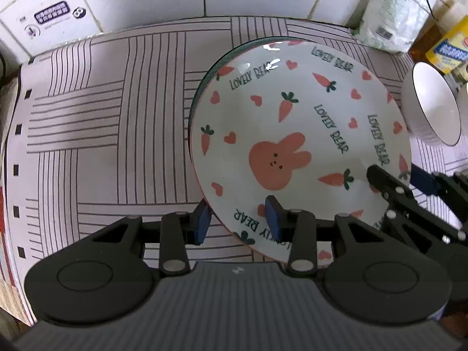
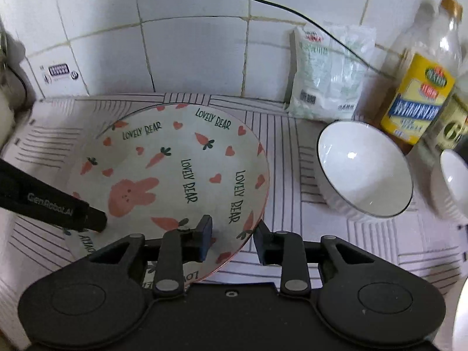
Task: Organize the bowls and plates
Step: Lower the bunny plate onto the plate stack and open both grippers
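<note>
Left tool [image 1: 239,216] astride plate [image 1: 292,134] rim

The bunny plate [image 1: 292,134] looks like glazed ceramic, glossy enough to catch bright glints near its rim. The white bowl [image 2: 364,169] has the same shiny glaze, with ribbed outer walls. The tablecloth [image 1: 102,122] is matt with printed lines. Wall tiles [image 2: 190,49] look smooth with a faint sheen. The bottle [image 2: 424,67] is clear plastic with a glossy label; the bag [image 2: 327,73] is crinkled film.
</note>
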